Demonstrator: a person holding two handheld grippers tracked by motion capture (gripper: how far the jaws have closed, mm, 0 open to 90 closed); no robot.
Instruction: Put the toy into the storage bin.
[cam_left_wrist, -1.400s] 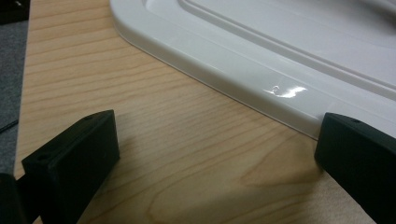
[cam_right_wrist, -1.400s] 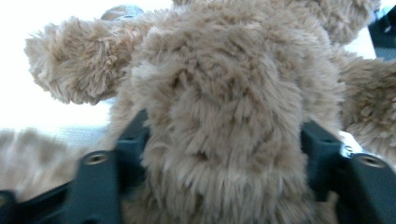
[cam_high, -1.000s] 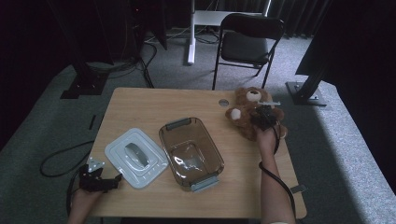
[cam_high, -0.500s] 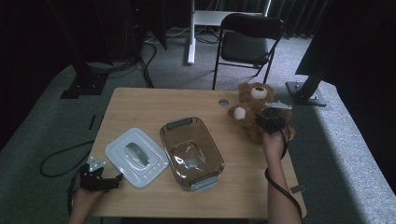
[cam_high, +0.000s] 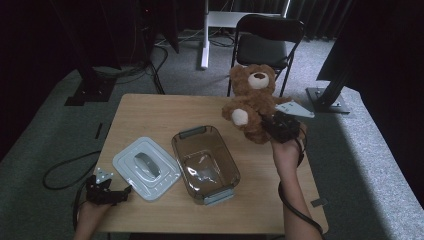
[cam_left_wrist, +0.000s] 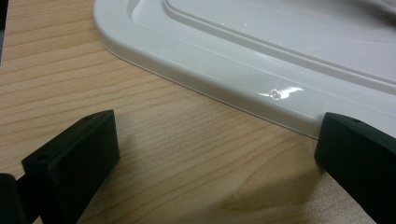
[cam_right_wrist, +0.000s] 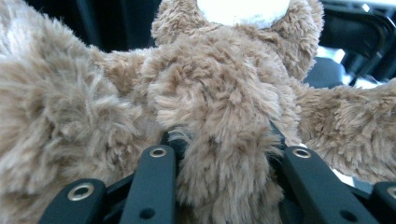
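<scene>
Currently the carry step: right claw (cam_high: 274, 126) pinches the teddy bear (cam_high: 251, 100) by its plush body, jaws pressed into the fur on both sides in the right gripper view (cam_right_wrist: 224, 186). Bear hangs clear of the bench (cam_high: 150, 117), above its far right corner, head up, one pale-soled paw stuck out toward the container. Judged lifted, not yet moved over its goal.

Clear container (cam_high: 205, 162) sits open mid-bench, long axis running near-to-far, nothing visible in it apart from glare. White lid (cam_high: 146, 167) lies flat just left of it, handle up, apart from the container.

Left claw (cam_high: 112, 192) rests at the near left bench edge, jaws spread with bare wood between them; lid rim (cam_left_wrist: 224, 79) just ahead of the jaws, right jaw tip close beside it, contact not certain.

Likely next: swing bear left and toward the person until it is over the container mouth, then lower. Calls for care — bear looks bulky against the opening, limbs may catch the rim; may need tucking in. Lid would follow, left claw well placed for it.
</scene>
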